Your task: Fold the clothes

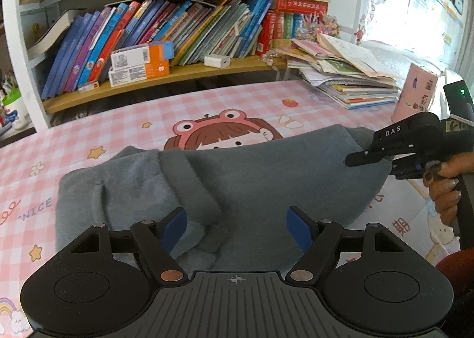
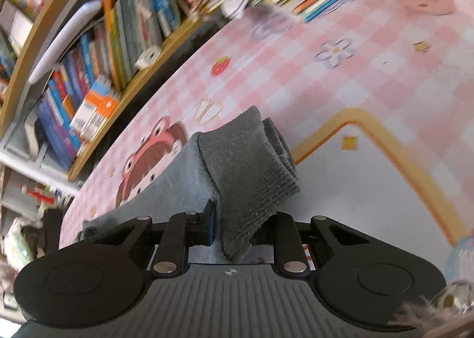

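Nearest in the left wrist view, the left gripper (image 1: 236, 230) is seen with its blue-padded fingers (image 1: 175, 227) spread wide, nothing caught between them, and the grey fleece garment (image 1: 237, 178) is spread just ahead of and beneath those fingertips on the pink checked worktop (image 1: 74, 142). A fold of the cloth is bunched between the two pads, untouched as far as can be told. Further out, to the right of the fingers, the right gripper (image 1: 360, 157) is held by a hand (image 1: 444, 187) at the garment's far right corner. In the right wrist view, that gripper (image 2: 237, 219) is shown with its fingers drawn close and pinching a ribbed cuff (image 2: 251, 166) of the same garment, the cuff standing up from between the pads while the paler fleece trails off to the left. Beyond the cloth, a cartoon girl print (image 1: 225, 133) is seen on the worktop, then a stack of booklets (image 1: 349, 77) to the far right, and a bookshelf (image 1: 166, 30) is ranged along the back.
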Tool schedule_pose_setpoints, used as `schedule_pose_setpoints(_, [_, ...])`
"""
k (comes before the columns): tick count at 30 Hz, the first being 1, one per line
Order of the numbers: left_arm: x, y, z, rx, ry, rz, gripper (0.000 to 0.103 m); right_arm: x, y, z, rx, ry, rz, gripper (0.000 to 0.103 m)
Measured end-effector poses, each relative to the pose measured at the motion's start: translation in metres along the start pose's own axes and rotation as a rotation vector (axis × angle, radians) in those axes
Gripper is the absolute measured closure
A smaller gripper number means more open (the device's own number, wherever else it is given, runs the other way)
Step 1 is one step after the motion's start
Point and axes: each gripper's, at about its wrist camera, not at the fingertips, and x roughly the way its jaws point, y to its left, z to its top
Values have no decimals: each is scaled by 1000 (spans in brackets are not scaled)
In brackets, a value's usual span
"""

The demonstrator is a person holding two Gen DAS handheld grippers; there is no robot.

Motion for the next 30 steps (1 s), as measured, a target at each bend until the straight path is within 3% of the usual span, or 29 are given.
schedule_pose_setpoints(6, [-1,3,0,5,-9,-22,27,-15,-9,2,57,-57,-41,85])
schedule_pose_setpoints(15, [-14,26,-4,-13,-45,-22,27,-40,39,-4,8,-92,112,85])
schedule_pose_setpoints(21, [-31,52,-9,-43,-109,-5,27,-54,94,-18,-99,-118,223,85])
schedule_pose_setpoints(30, [-60,94,-22,-79,-179,19,27,-45,187,-59,-379,-104,303,85])
